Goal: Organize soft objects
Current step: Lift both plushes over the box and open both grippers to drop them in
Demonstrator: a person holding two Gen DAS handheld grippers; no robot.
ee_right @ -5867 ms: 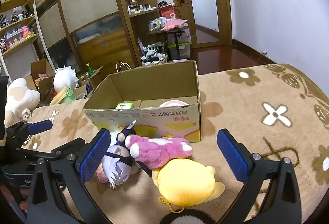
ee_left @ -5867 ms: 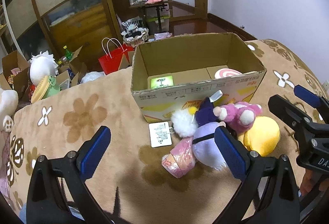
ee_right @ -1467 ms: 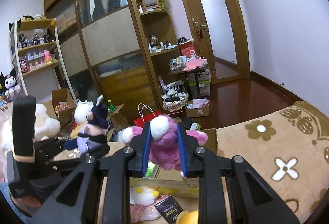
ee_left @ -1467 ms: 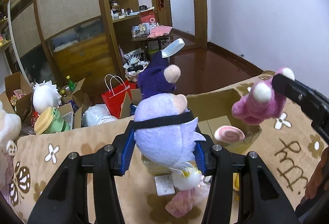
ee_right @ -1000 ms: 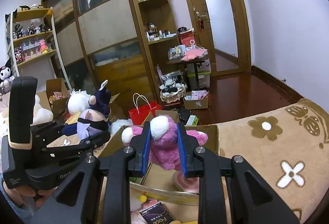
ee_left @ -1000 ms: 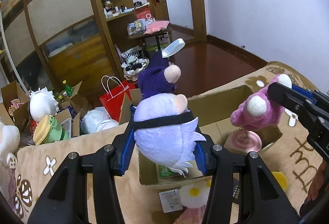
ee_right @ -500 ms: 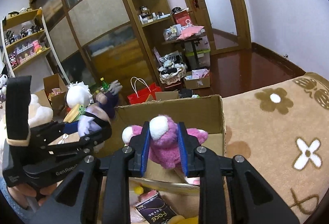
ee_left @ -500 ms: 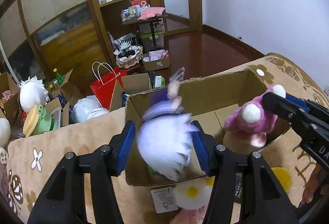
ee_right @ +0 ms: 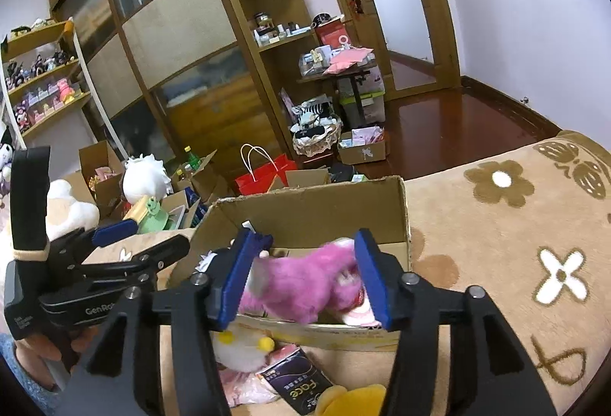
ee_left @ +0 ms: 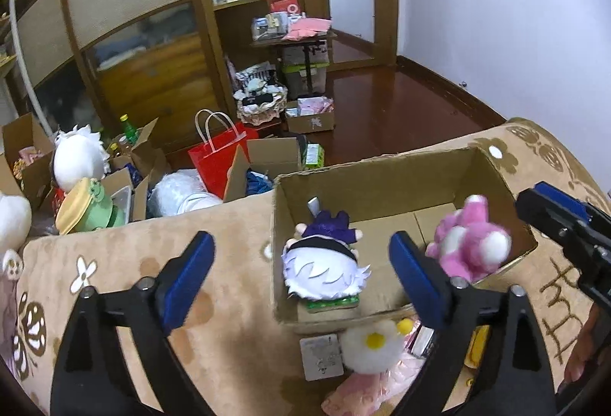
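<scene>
Both claws hang over the open cardboard box that sits on the flower-patterned beige blanket, and both are spread wide with nothing between the pads. The left claw is above the near half of the box; below it the white-haired plush doll in the purple hat lies on the box floor, resting on a small green packet. The right claw frames the pink plush bear, which is motion-blurred and touches neither pad as far as can be told; it looks to be dropping into the right half of the box, next to the doll but apart from it.

So two soft toys are in, or as good as in, the box. Judging by what lies outside, the job is partly done. Just in front of the box's near wall a white fluffy plush with yellow bobbles lies on the blanket, touching a pale pink soft thing beneath it, and a yellow plush shows at the bottom edge of the right wrist view. These three are probably what is left to gather. A dark flat packet and a white card lie among them; they do not look soft and may not belong in the box
</scene>
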